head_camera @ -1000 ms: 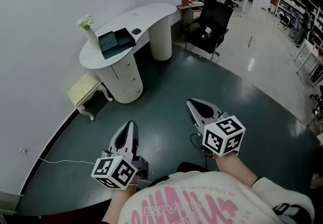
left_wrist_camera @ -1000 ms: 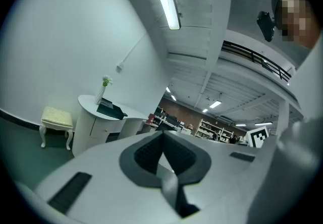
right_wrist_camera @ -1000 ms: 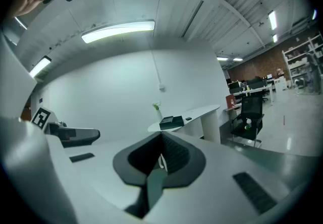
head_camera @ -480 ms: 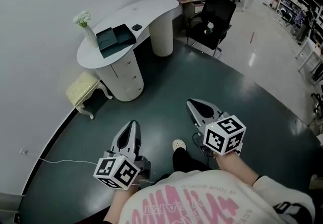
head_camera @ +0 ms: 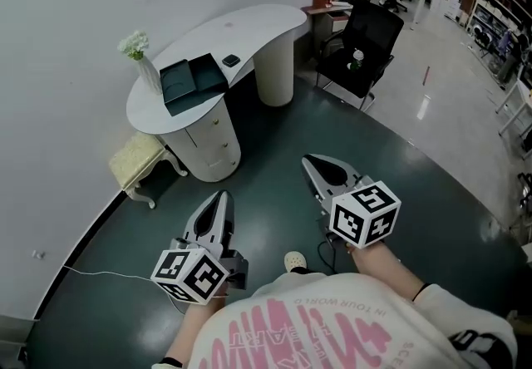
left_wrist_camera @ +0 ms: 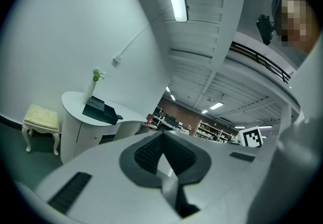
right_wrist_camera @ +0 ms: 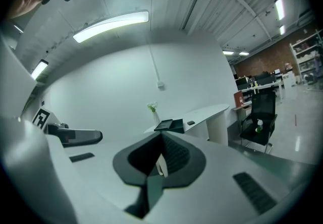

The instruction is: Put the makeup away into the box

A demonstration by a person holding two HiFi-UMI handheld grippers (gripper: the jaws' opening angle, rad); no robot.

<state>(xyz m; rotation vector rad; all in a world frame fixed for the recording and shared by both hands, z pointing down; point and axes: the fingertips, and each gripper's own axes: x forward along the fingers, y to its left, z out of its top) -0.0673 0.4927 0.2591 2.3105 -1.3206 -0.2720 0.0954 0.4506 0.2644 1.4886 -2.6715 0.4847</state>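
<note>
Grippers first: the left gripper (head_camera: 221, 196) and the right gripper (head_camera: 308, 162), both pale smooth plastic with tapered, beak-like jaws and ribbed dark pads, are held low in front of the person, side by side and apart. Both point about level toward the desk, and each has its jaws pressed together with nothing between them. A matt dark green floor (head_camera: 274, 151) runs to a plain white wall (head_camera: 58, 43). Against that wall stands a glossy white desk (head_camera: 258, 25), long and kidney-shaped, on a rounded drawer unit and a round column. A black mesh office chair (head_camera: 370, 39) sits off the desk's right end, and a cream padded stool (head_camera: 140, 161) with curved white legs sits below its left end. The box (head_camera: 193, 76), dark green, square and open, lies near the desk's rounded left end. A slim white vase (head_camera: 148, 70) of pale flowers stands just beside it at the wall-side edge. A small dark item (head_camera: 232, 61), too small to identify, lies just right of the box.
</note>
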